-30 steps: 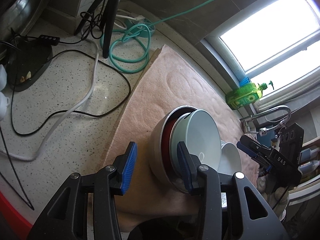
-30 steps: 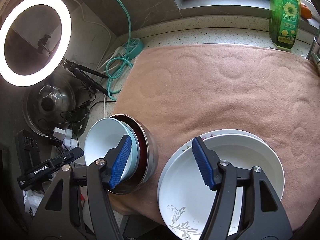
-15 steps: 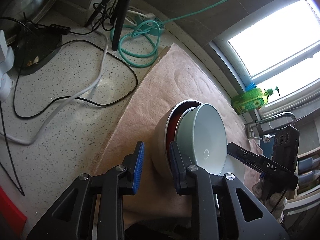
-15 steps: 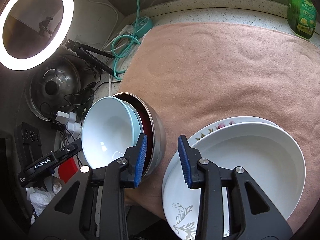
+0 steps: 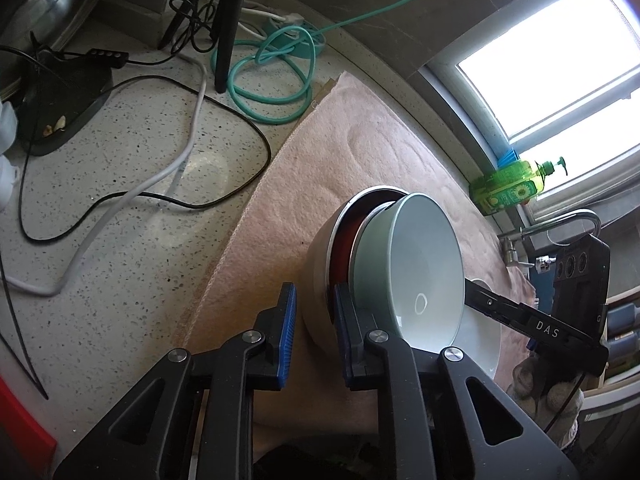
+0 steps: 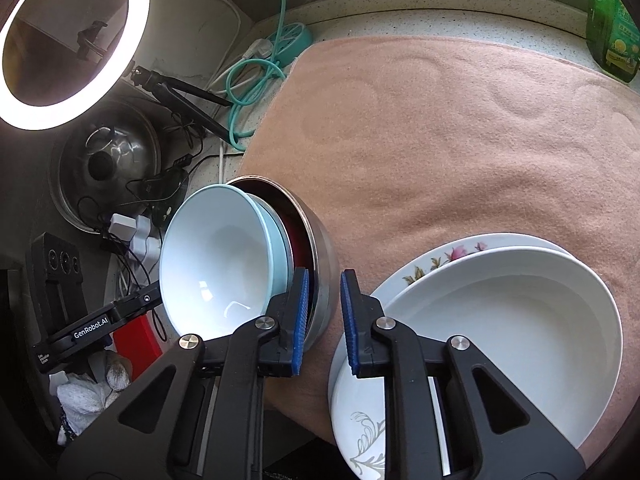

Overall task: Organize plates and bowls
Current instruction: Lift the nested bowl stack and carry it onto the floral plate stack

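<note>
Green soap bottle (image 5: 507, 192) by window, cables (image 5: 188, 152) beside mat (image 6: 440, 140).

Home kitchen: speckled stone counter (image 5: 120, 240) left of the fingers, tap (image 5: 560, 224) and dish-soap bottle (image 5: 508, 190) by the window (image 5: 560, 80) ahead right, stacked plates (image 6: 500, 320) on a towel (image 6: 440, 140).

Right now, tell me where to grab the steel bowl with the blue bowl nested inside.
Take the steel bowl by its thin rim, one pad inside, one outside, coming from the near edge of the towel. It lies tipped that way, and the pale blue bowl leans off the wall there, leaving a gap.
</note>
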Available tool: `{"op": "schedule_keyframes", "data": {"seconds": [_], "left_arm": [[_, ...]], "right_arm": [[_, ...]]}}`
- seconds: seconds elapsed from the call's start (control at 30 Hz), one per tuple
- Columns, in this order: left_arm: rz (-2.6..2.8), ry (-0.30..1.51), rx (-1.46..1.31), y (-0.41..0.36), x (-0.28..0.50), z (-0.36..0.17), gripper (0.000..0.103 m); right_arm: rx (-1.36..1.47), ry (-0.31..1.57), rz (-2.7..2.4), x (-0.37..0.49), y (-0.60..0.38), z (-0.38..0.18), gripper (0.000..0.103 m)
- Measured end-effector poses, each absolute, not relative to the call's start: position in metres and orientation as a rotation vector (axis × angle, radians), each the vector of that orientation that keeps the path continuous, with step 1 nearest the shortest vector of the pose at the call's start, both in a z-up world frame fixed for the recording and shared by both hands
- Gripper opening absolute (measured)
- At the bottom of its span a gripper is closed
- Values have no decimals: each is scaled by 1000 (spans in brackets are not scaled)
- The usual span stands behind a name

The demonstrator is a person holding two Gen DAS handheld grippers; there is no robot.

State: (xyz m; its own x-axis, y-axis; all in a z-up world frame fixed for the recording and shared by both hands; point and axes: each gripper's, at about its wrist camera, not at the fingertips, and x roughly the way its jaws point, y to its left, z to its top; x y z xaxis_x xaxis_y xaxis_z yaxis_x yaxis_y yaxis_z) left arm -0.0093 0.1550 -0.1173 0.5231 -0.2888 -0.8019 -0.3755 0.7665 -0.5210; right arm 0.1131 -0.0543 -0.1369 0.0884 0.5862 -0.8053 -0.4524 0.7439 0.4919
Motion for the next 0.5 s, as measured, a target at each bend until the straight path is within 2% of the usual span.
{"op": "schedule_keyframes", "data": {"seconds": [0.13,0.37,0.43,0.5], "left_arm": [[46,1052,-722,154,-7,-119,13],[37,1066,-707,152,-3,-122,13],[36,1065,-700,150,-1,-121,8],[39,1066,-677,148,0,-119,8]], "right_arm": [[129,1273,780,113,-51,-140,11],[123,1269,777,112,-48,-142,10],[116,1266,775,111,-47,-141,10],[93,1259,770,111,-45,-140,10]]}}
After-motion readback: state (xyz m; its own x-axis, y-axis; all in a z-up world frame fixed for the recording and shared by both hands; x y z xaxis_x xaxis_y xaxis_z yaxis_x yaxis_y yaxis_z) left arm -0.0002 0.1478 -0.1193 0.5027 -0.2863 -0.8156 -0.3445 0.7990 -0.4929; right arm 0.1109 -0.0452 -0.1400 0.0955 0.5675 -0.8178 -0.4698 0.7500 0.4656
